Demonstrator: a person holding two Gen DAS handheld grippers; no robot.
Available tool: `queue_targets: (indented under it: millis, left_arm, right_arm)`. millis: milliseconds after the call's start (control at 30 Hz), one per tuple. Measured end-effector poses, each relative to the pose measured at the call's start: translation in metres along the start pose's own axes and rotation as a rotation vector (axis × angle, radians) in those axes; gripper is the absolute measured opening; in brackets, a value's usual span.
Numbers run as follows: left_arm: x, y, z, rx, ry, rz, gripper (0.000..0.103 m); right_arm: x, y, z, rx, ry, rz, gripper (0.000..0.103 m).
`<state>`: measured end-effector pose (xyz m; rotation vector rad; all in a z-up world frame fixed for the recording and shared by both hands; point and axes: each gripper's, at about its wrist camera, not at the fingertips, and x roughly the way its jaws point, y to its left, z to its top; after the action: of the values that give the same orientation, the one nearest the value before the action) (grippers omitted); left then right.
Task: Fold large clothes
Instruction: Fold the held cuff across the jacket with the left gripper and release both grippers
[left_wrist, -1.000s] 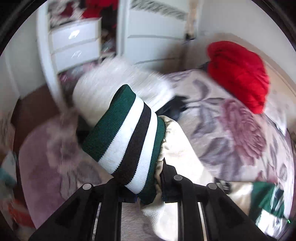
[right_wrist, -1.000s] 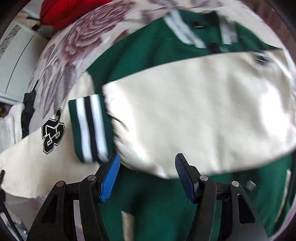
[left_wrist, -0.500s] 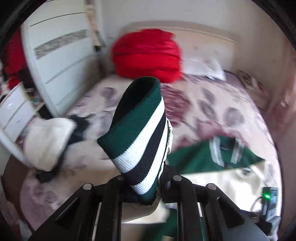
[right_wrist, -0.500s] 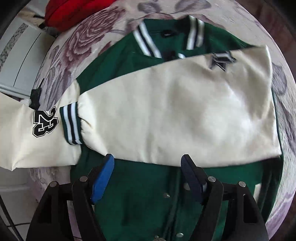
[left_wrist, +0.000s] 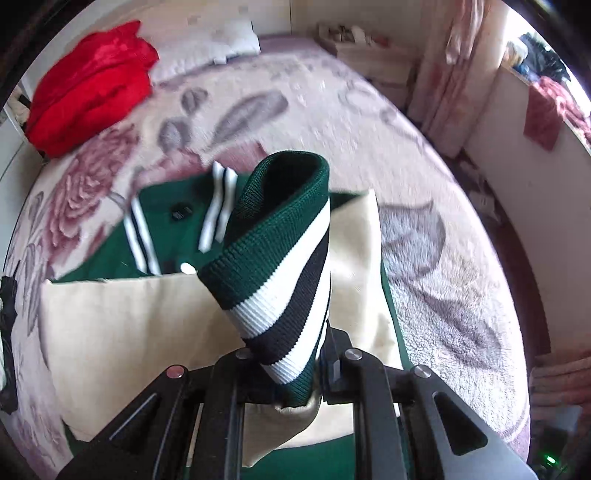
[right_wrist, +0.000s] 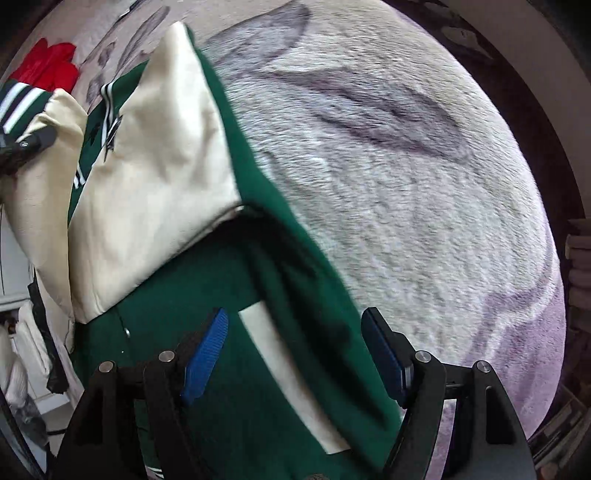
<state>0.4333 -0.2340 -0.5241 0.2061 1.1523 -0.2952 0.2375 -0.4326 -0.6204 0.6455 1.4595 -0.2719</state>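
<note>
A green varsity jacket (left_wrist: 173, 221) with cream sleeves lies front up on the floral bedspread (left_wrist: 424, 240). One cream sleeve (left_wrist: 140, 325) is folded across its chest. My left gripper (left_wrist: 291, 373) is shut on the other sleeve's green, white and black striped cuff (left_wrist: 280, 266), which it holds above the jacket's middle. In the right wrist view that cuff (right_wrist: 18, 99) and the left gripper (right_wrist: 33, 142) show at the far left. My right gripper (right_wrist: 295, 350) stands open over the jacket's right edge (right_wrist: 280, 258). A cream pocket strip (right_wrist: 288, 380) lies below its blue pads (right_wrist: 205, 354), which touch nothing.
A red blanket (left_wrist: 92, 85) and a pillow (left_wrist: 210, 44) lie at the head of the bed. Bare bedspread (right_wrist: 388, 166) stretches right of the jacket to the bed's edge. Curtains (left_wrist: 454, 74) and a white ledge (left_wrist: 535, 147) stand beyond.
My left gripper has swung the striped cuff from the bed's left side to above the jacket. My right gripper has slid to the jacket's right edge, and its jaws stand wider.
</note>
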Motion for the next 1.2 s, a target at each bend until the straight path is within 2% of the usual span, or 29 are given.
queue_targets:
  millis: [33,133,200,233,267,367,433,533,567,633,667,733,867,900,933,967,1000,1033,1133,1167,1200]
  left_arm:
    - [0.009,-0.002,0.002,-0.003,0.027,0.008,0.013]
    - [0.042,0.005,0.007,-0.036,0.125,0.014,0.023]
    - [0.055,0.016,0.007,-0.068,0.185,-0.025,0.053]
    - [0.057,0.016,0.010,-0.083,0.195,-0.042,0.078]
    - [0.052,0.024,0.010,-0.100,0.192,-0.071,0.082]
    - [0.024,0.059,0.007,-0.159,0.167,-0.140,0.082]
    - [0.001,0.087,0.000,-0.193,0.146,-0.177,0.083]
    - [-0.031,0.137,-0.012,-0.228,0.100,-0.134,0.083]
    - [-0.039,0.160,-0.019,-0.237,0.086,-0.108,0.083]
    - [-0.034,0.197,-0.028,-0.247,0.089,-0.004,0.083]
    - [-0.028,0.221,-0.036,-0.249,0.107,0.081,0.083]
    - [-0.009,0.260,-0.053,-0.280,0.152,0.201,0.083]
    - [0.043,0.321,-0.088,-0.310,0.260,0.340,0.085]
    - [0.053,0.326,-0.092,-0.317,0.275,0.340,0.087]
    - [0.063,0.333,-0.097,-0.338,0.280,0.320,0.092]
    - [0.070,0.339,-0.101,-0.353,0.278,0.305,0.100]
    - [0.074,0.341,-0.100,-0.362,0.278,0.299,0.102]
    - [0.074,0.342,-0.099,-0.368,0.276,0.291,0.102]
    - [0.057,0.332,-0.097,-0.343,0.262,0.326,0.101]
    - [0.045,0.326,-0.099,-0.331,0.255,0.330,0.101]
    - [0.032,0.322,-0.101,-0.330,0.249,0.330,0.101]
  right_arm:
    - [-0.002,-0.010,0.001,0.009,-0.001,-0.003,0.077]
    - [-0.014,-0.046,0.006,0.056,-0.007,0.029,0.077]
    - [-0.020,-0.059,0.009,0.076,-0.005,0.059,0.077]
    - [-0.024,-0.066,0.012,0.083,0.000,0.080,0.078]
    - [-0.029,-0.071,0.014,0.088,0.003,0.098,0.081]
    - [-0.044,-0.073,0.024,0.092,-0.008,0.157,0.081]
    - [-0.050,-0.051,0.034,0.086,-0.021,0.205,0.081]
    - [-0.055,-0.023,0.056,0.062,-0.022,0.286,0.081]
    - [-0.052,-0.010,0.069,0.045,-0.023,0.305,0.081]
    - [-0.047,0.025,0.083,0.005,-0.028,0.312,0.081]
    - [-0.039,0.042,0.096,-0.025,-0.032,0.305,0.081]
    - [-0.019,0.071,0.114,-0.071,-0.022,0.290,0.082]
    - [0.035,0.112,0.141,-0.122,0.054,0.222,0.081]
    - [0.051,0.120,0.146,-0.129,0.092,0.197,0.067]
    - [0.061,0.124,0.147,-0.134,0.096,0.183,0.046]
    - [0.069,0.129,0.150,-0.148,0.074,0.132,0.023]
    - [0.073,0.130,0.154,-0.152,0.061,0.072,0.019]
    - [0.076,0.129,0.159,-0.124,0.055,0.058,0.018]
    - [0.072,0.128,0.157,-0.066,0.065,0.062,0.018]
    - [0.065,0.129,0.152,-0.067,0.070,0.068,0.023]
    - [0.056,0.128,0.146,-0.068,0.078,0.079,0.033]
